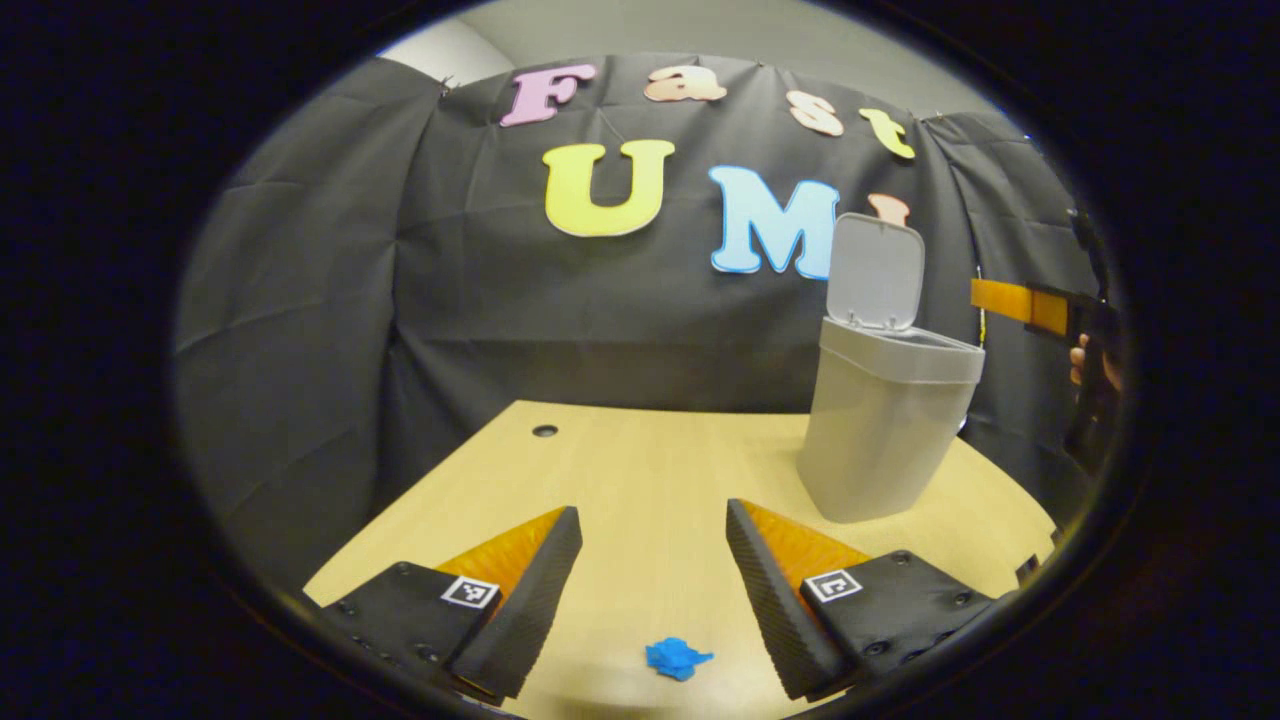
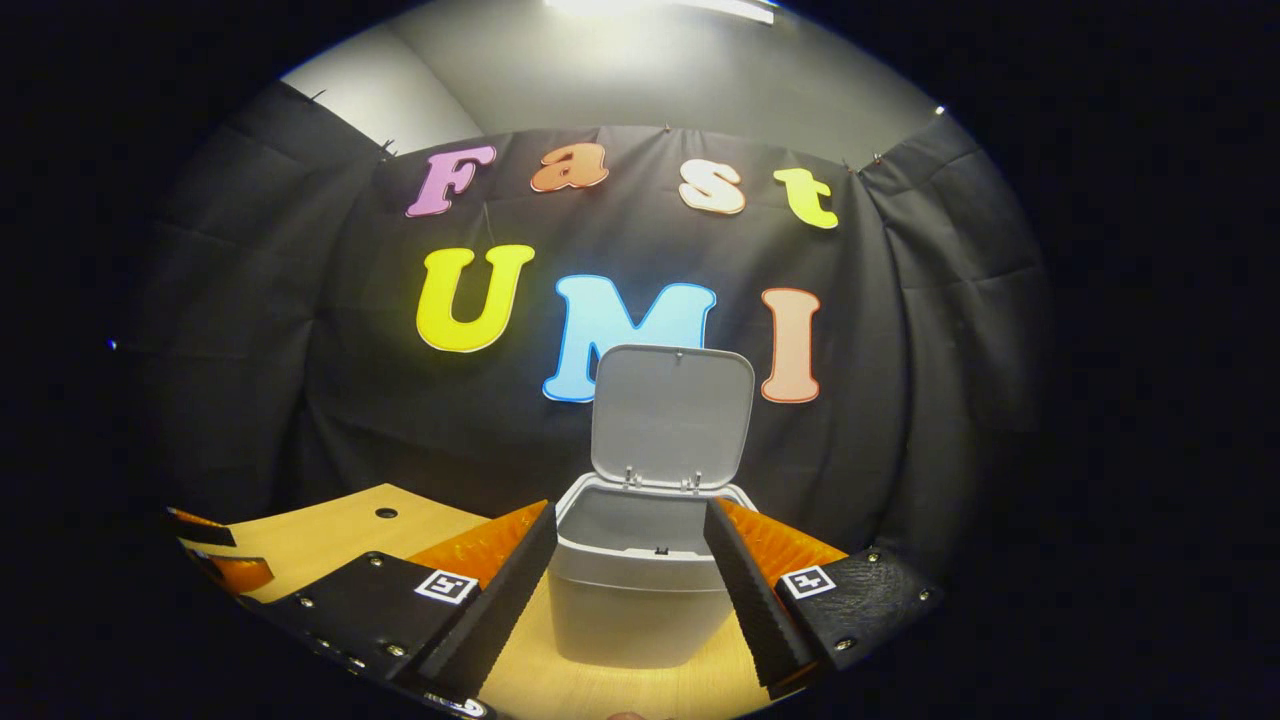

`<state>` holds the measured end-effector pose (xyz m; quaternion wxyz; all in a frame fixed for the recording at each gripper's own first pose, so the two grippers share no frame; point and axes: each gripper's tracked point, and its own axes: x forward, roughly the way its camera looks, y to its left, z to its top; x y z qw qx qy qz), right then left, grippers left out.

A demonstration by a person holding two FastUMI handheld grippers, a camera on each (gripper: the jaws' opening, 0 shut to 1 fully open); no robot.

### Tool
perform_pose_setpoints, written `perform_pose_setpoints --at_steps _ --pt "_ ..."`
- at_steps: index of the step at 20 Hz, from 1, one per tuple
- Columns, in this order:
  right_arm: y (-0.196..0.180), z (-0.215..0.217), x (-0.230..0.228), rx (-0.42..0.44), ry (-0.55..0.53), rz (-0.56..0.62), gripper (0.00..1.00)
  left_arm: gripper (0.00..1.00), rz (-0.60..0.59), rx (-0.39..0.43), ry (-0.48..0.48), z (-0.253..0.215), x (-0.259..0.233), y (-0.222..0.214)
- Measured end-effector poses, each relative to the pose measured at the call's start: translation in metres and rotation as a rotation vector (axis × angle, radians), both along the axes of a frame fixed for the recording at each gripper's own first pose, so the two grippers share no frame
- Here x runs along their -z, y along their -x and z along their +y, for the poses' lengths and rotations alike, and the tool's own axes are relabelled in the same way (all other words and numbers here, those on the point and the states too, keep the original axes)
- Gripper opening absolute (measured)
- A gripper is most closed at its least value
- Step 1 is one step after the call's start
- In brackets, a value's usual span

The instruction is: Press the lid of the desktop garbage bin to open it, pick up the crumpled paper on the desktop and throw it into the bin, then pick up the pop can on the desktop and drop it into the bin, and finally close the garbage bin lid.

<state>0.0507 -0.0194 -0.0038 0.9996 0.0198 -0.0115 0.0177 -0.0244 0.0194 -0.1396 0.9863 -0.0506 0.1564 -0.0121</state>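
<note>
so far the first step looks done: the desktop garbage bin (image 1: 885,430) stands on the wooden desktop (image 1: 640,470) with its lid (image 1: 876,272) swung up and upright behind the mouth, and in the right gripper view the bin (image 2: 640,590) shows its open cavity with the lid (image 2: 672,415) raised. the blue crumpled paper (image 1: 678,658) lies on the desktop well short of the bin, toward the camera and to the bin's left, between and just ahead of the left gripper (image 1: 655,590) fingers; nothing touches it. the left gripper's claw is spread wide and empty, so picking up the paper reads as the step in hand. left to do, by my judgement: grasp the paper, drop it in the bin, then the pop can, then shut the lid.

the right gripper (image 2: 630,575) is held before the bin, slightly above its rim, its claw also wide and holding nothing, the bin's front showing in the gap between its fingers. from the left gripper view that same gripper (image 1: 1040,308) appears to the right of the bin, level with its rim, with part of a hand (image 1: 1090,365) behind it.

i cannot place the pop can. the bin's floor is hidden by its front wall, so whether anything lies inside cannot be told. the desktop to the bin's right is cut off.
</note>
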Motion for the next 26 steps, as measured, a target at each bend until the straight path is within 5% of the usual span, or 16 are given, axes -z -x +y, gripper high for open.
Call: perform_pose_setpoints --at_steps 9,16,25,26 --pt "0.021 -0.003 0.012 0.036 -0.001 0.044 0.95 1.0 0.283 0.078 0.063 -0.02 0.095 0.008" --pt "0.027 -0.013 0.025 0.064 -0.021 0.085 0.95 0.95 0.496 0.102 0.021 -0.025 0.162 0.021" --pt "0.026 -0.005 0.03 0.042 -0.023 0.108 0.95 1.0 0.586 0.145 -0.056 -0.023 0.198 0.032" --pt "0.026 -0.005 0.032 0.04 -0.021 0.109 0.94 0.87 0.588 0.145 -0.069 -0.022 0.2 0.032"
